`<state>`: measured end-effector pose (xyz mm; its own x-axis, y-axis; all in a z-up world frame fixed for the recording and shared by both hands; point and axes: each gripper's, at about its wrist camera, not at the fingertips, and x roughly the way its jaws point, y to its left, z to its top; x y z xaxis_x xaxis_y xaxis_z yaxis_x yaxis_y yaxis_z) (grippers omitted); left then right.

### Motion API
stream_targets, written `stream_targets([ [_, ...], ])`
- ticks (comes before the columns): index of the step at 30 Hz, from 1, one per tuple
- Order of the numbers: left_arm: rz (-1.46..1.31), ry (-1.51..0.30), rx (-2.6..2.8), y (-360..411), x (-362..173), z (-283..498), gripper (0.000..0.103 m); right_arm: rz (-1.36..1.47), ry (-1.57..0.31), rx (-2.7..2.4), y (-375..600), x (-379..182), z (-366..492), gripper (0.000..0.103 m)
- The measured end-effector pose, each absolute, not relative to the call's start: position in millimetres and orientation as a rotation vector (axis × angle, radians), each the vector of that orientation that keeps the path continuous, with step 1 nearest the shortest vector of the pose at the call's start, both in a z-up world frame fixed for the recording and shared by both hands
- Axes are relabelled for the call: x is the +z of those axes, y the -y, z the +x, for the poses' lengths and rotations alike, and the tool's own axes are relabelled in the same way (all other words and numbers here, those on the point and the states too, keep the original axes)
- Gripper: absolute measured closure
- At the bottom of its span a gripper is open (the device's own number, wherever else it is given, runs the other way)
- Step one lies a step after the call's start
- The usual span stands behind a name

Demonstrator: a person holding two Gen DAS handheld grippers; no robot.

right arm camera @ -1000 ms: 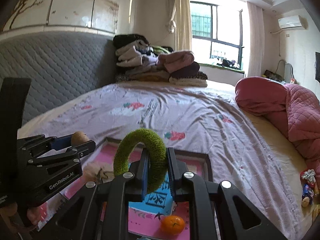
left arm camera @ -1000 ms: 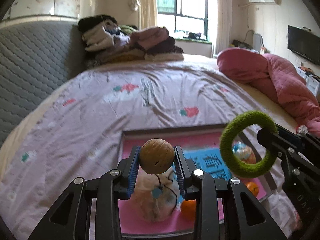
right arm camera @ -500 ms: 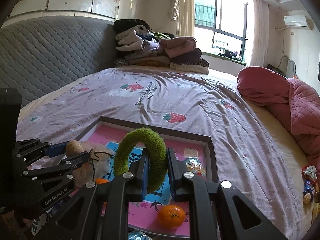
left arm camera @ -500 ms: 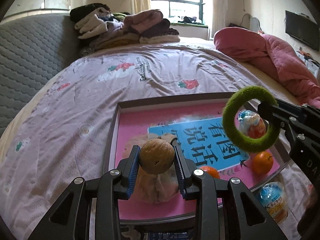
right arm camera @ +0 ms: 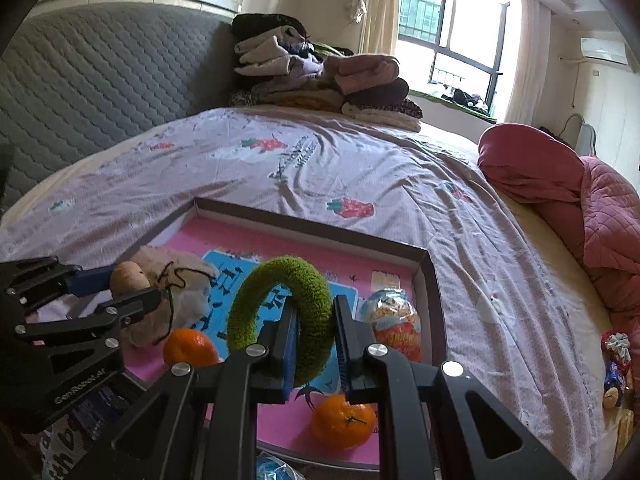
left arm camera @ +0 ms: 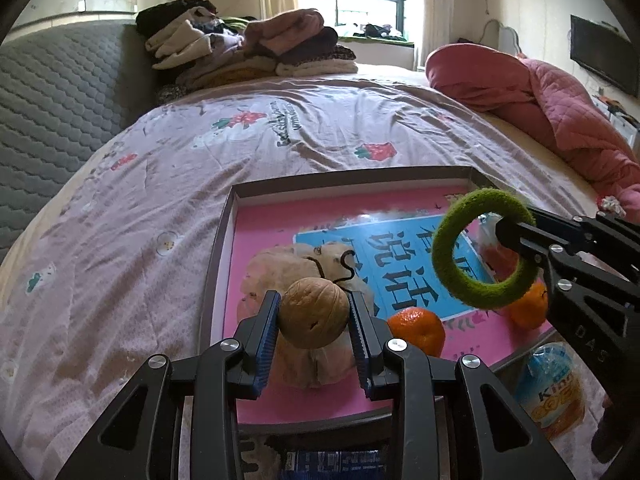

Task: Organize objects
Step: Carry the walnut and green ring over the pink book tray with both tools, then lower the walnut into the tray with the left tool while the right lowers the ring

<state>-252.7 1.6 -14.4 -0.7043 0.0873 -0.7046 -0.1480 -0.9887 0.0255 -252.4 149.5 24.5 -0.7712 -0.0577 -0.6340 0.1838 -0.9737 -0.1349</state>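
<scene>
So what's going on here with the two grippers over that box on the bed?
A person is tidying small things into a shallow box on the bed. The left gripper is shut on a walnut, and the right gripper is shut on a green ring. Both are held above the box, not yet released. Already in the box are a cloth pouch, two oranges and a wrapped egg.

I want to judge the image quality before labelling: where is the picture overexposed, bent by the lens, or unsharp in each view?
Left wrist view: the window is blown out white, the bed bulges from fisheye distortion, and the walnut looks sharp. Right wrist view: the window glares, the headboard curves, the corners go black, and the green ring stays crisp.
</scene>
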Motion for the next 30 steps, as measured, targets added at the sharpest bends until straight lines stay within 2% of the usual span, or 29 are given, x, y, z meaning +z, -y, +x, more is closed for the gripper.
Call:
stream_targets([
  [15, -1.201, -0.126, 2.759, -1.2, -26.2, -252.4, 0.069, 1.125, -0.368, -2.795, -145.8, 2.8, -259.1, 0.086],
  [30, -1.26, -0.13, 2.724, 0.1, -35.2, -255.3, 0.069, 1.194, -0.346, -2.786, -152.5, -8.4, -264.3, 0.086],
])
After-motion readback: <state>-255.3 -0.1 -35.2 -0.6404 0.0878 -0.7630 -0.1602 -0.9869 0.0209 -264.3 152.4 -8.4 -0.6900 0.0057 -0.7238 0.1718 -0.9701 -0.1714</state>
